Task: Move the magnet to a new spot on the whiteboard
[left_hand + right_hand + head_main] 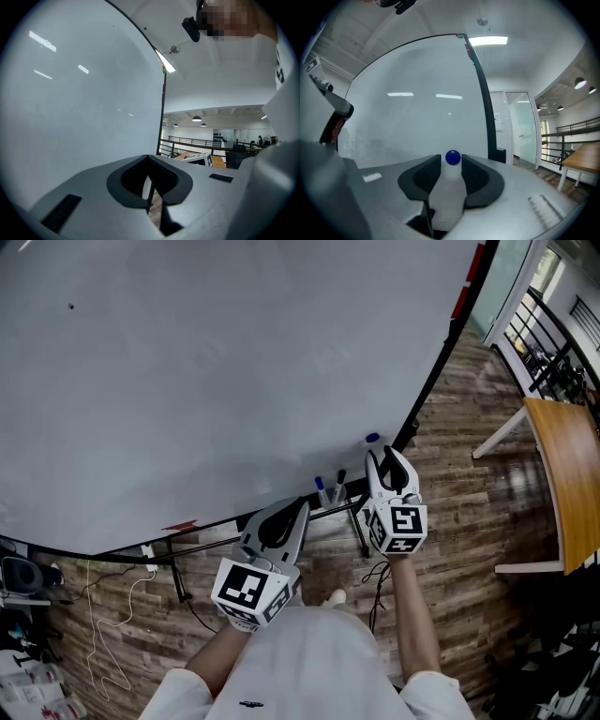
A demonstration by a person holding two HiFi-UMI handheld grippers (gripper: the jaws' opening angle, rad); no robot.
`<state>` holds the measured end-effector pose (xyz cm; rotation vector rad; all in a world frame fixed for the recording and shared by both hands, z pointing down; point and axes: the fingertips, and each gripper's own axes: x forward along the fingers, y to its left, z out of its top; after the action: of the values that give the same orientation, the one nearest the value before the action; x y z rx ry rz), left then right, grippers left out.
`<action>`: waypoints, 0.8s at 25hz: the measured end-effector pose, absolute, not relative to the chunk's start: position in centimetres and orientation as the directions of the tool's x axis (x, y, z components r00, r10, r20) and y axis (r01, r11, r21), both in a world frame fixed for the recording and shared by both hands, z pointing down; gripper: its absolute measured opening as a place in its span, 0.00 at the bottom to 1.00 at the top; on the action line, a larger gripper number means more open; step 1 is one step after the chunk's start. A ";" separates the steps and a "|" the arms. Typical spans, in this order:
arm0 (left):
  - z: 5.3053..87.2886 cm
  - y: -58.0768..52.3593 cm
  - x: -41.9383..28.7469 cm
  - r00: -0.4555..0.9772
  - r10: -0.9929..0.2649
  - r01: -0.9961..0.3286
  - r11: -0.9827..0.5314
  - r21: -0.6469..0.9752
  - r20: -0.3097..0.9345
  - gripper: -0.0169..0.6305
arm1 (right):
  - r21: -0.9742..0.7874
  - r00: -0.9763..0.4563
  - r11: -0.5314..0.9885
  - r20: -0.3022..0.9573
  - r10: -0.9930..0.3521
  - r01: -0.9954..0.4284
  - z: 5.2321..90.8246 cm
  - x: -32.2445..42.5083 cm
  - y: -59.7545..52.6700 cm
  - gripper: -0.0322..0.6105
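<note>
Firstly, magnet (453, 157): small, round, blue; stuck low on the whiteboard (234, 362), close to the dark frame on the right-hand side.
Whiteboard: large, white, dark-framed; one small dark dot high at the left (too small to identify).
Right gripper (382, 457): held level, facing the board; jaws spread, with the magnet framed between the two tips and the pads not pressing on it (a sliver of white shows beside it).
Left gripper (300, 507): lower and further left, near the board's bottom edge; jaws drawn together, nothing between them.
Markers (322, 491): two, one blue-capped and one black, on the ledge under the board, between the two grippers.
Floor (450, 549): dark wood planks.
Table (567, 474): wooden top, white legs, well apart at the right.
</note>
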<state>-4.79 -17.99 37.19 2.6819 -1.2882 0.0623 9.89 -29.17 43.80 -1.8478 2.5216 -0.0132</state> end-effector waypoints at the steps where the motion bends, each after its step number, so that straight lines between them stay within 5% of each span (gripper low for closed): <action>1: 37.3 -17.9 -4.8 0.627 -0.772 -0.779 -0.614 0.131 0.109 0.04 | -0.016 -0.299 0.299 -0.006 -0.954 -0.954 43.9 10.0 -28.7 0.26; 12: 37.5 -16.5 -4.9 0.638 -0.763 -0.769 -0.623 0.142 0.106 0.04 | 0.014 -0.264 0.264 -0.021 -0.964 -0.964 41.3 11.5 -23.0 0.25; 20: 37.4 -15.9 -5.3 0.634 -0.767 -0.772 -0.619 0.146 0.098 0.04 | -0.018 -0.267 0.267 -0.019 -0.964 -0.964 39.7 11.9 -18.9 0.12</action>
<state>-5.27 -15.89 37.40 2.6788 -1.2737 0.0388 11.87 -18.91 39.73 -1.8867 2.4798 -0.0049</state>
